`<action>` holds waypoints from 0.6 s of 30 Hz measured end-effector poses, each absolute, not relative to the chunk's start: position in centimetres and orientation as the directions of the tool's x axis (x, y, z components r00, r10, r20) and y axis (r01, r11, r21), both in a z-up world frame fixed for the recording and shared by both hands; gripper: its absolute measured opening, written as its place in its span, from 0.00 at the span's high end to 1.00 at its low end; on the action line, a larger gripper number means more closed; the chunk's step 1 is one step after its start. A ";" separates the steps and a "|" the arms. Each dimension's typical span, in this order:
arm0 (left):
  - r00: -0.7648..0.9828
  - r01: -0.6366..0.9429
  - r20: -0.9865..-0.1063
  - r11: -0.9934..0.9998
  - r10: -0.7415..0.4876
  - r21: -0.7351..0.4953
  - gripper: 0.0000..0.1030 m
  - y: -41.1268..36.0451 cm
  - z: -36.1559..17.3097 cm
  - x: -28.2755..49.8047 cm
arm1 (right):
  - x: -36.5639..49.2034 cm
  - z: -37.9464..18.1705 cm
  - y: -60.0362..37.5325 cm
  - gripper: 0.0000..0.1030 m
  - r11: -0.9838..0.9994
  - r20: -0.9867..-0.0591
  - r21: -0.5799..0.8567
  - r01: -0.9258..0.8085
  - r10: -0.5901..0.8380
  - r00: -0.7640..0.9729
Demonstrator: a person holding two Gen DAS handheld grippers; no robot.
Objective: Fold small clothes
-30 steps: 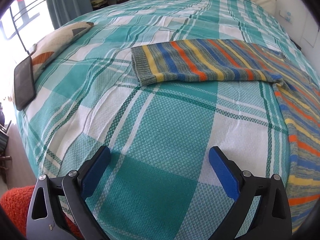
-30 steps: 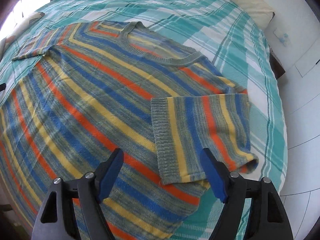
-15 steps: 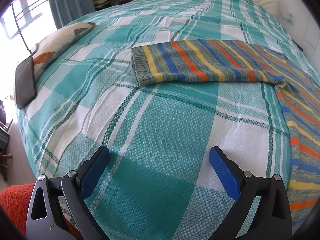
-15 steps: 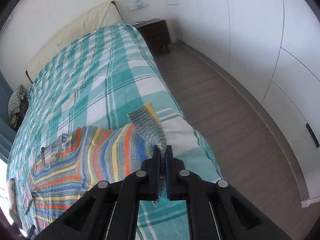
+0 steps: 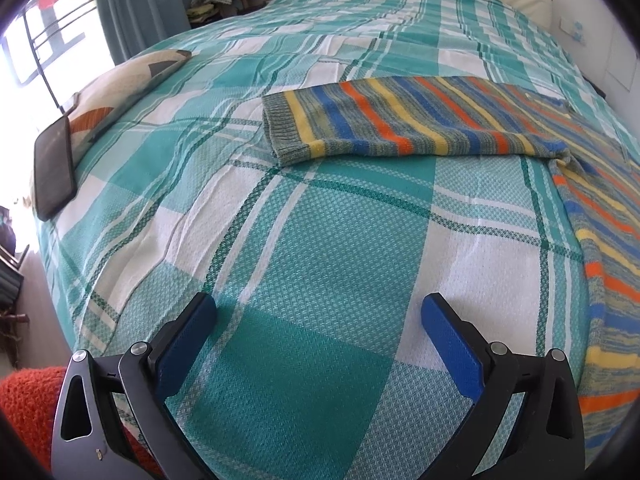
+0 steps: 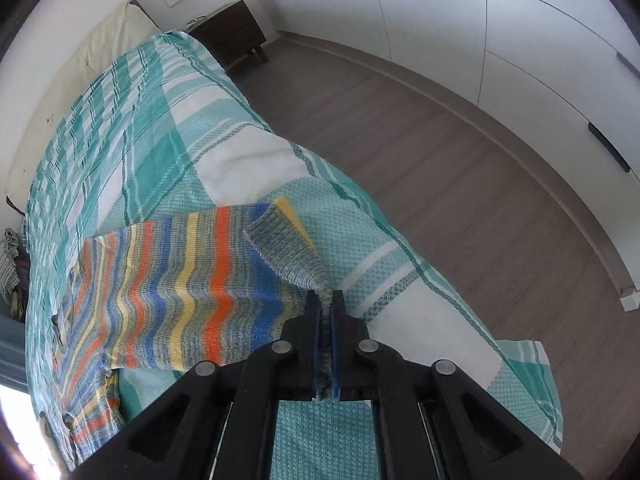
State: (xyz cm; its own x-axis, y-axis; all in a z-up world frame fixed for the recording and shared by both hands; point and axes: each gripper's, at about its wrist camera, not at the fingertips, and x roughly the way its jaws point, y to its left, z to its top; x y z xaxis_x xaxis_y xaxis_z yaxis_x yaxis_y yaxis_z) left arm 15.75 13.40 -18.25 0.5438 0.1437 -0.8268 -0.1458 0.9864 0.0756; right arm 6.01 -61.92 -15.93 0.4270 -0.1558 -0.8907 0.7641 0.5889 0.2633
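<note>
A striped knit sweater (image 5: 600,208) in blue, orange, yellow and grey lies on the teal plaid bedspread (image 5: 320,240). Its one sleeve (image 5: 400,124) stretches flat to the left in the left wrist view. My left gripper (image 5: 320,316) hovers open over bare bedspread, well short of that sleeve. In the right wrist view my right gripper (image 6: 326,300) is shut on the ribbed cuff (image 6: 288,244) of the other sleeve (image 6: 192,280), pulled out toward the bed's edge.
A dark phone (image 5: 54,168) rests on a patterned pillow (image 5: 120,84) at the bed's left side. An orange rug (image 5: 24,408) shows at lower left. A wooden floor (image 6: 460,168), a nightstand (image 6: 232,36) and white cupboard doors (image 6: 520,40) lie right of the bed.
My right gripper closed on the sleeve cuff, rolled and drew the sleeve outward to the bed's edge. The left gripper stayed put and open.
</note>
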 end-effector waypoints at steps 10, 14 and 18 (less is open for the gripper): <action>0.681 0.088 -0.730 0.996 -0.053 0.010 0.01 8.7 -14.7 19.5 | -0.2 -10.2 -57.9 0.28 0.683 -0.847 0.148 0.715 -0.285 0.448; 0.565 0.190 -0.820 0.982 -0.092 0.021 0.00 7.1 -19.7 24.8 | -3.6 -7.4 -52.4 0.18 0.779 -0.812 -0.026 0.627 -0.382 0.441; 0.600 0.183 -0.787 0.982 -0.145 -0.042 0.00 7.9 -19.5 24.1 | -5.4 -8.0 -46.8 0.15 0.854 -0.794 -0.097 0.511 -0.376 0.477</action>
State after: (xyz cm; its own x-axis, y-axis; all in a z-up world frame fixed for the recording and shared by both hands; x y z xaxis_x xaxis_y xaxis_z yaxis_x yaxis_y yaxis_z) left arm 24.06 7.87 -19.47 0.5995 -0.1452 -0.7871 0.1829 0.9822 -0.0419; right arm -5.41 -46.85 -8.03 0.4772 -0.3762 -0.7942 0.5113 0.8539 -0.0972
